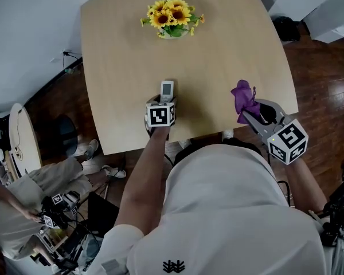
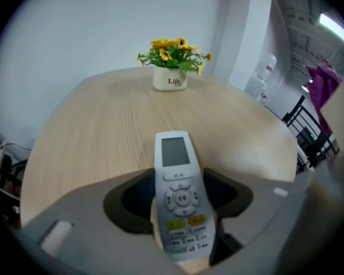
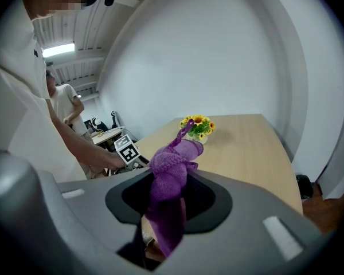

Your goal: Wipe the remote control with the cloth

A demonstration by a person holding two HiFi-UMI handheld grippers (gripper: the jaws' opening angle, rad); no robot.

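From above, the left tool (image 1: 160, 103) covers the lower half of the remote (image 1: 167, 88), so only its screen end shows. The button labels are too small to read. The lower end of the cloth (image 3: 171, 176) disappears inside the right tool (image 3: 163, 222), and the person (image 1: 218, 211) hides part of the near edge of the counter (image 1: 120, 62)

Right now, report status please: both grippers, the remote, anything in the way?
Left gripper shut on remote. Right gripper shut on purple cloth, not yet touching remote. Nothing between them; flower pot far across table.
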